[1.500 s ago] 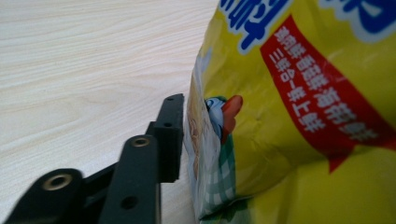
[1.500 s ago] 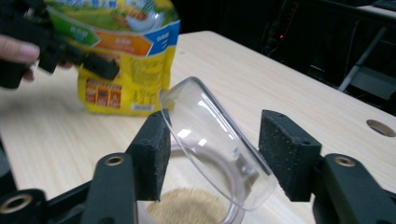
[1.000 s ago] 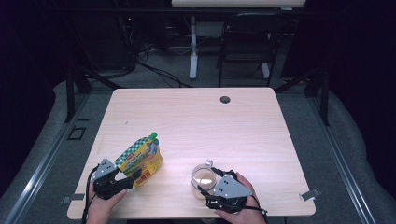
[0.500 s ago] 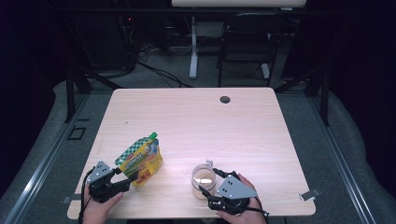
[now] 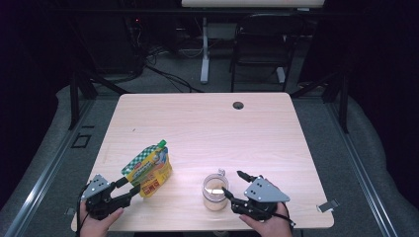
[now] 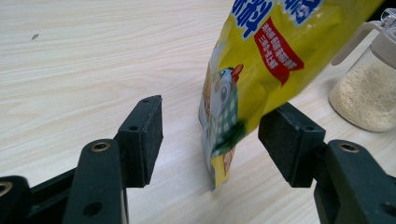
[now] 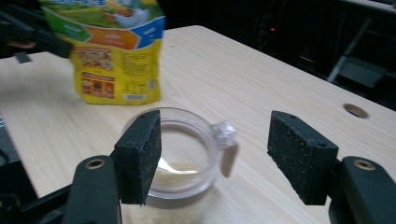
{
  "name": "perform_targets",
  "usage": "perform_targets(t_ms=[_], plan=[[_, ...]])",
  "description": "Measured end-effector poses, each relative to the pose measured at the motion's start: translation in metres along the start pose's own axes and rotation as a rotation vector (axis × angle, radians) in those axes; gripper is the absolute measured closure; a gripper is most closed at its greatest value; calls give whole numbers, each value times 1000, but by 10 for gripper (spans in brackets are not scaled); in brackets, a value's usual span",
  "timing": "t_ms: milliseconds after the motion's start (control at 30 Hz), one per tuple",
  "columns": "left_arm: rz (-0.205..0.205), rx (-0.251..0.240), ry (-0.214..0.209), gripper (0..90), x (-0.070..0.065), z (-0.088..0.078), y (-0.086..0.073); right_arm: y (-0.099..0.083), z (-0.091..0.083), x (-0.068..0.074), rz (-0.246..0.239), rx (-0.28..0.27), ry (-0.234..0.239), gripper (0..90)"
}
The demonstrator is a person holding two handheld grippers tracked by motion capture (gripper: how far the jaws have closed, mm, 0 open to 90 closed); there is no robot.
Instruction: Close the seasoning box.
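- Yellow plastic stand-up pouch with a green checkered top, a green corner cap, red and blue print and a cartoon chicken on the side. It's standing upright near the table's front left, leaning a bit.
- Small clear glass jar with a little side handle, open on top, pale powder in the bottom. It's upright at front centre, apart from the pouch.

High view looks down; both tongs views sit close, sharing the pouch.
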State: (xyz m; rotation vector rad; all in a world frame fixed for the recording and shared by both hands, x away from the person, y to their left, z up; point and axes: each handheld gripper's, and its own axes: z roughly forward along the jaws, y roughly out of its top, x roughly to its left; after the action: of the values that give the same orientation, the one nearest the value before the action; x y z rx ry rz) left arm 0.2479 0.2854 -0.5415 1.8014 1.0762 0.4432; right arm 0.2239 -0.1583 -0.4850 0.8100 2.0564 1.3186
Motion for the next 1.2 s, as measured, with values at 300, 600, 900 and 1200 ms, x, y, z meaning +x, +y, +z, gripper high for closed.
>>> perform_targets(t_ms=[300, 600, 900, 1200], plan=[[1, -17, 2, 404, 2, -11, -2, -18, -15, -40, 102, 64, -108, 357], [7, -12, 27, 408, 5, -17, -5, -44, -15, -60, 171, 90, -170, 371], [3, 16, 101, 407, 20, -9, -9, -69, -10, -77, 220, 134, -215, 391], [-46, 47, 93, 424, 33, 2, -12, -83, -5, -85, 291, 177, -209, 420]])
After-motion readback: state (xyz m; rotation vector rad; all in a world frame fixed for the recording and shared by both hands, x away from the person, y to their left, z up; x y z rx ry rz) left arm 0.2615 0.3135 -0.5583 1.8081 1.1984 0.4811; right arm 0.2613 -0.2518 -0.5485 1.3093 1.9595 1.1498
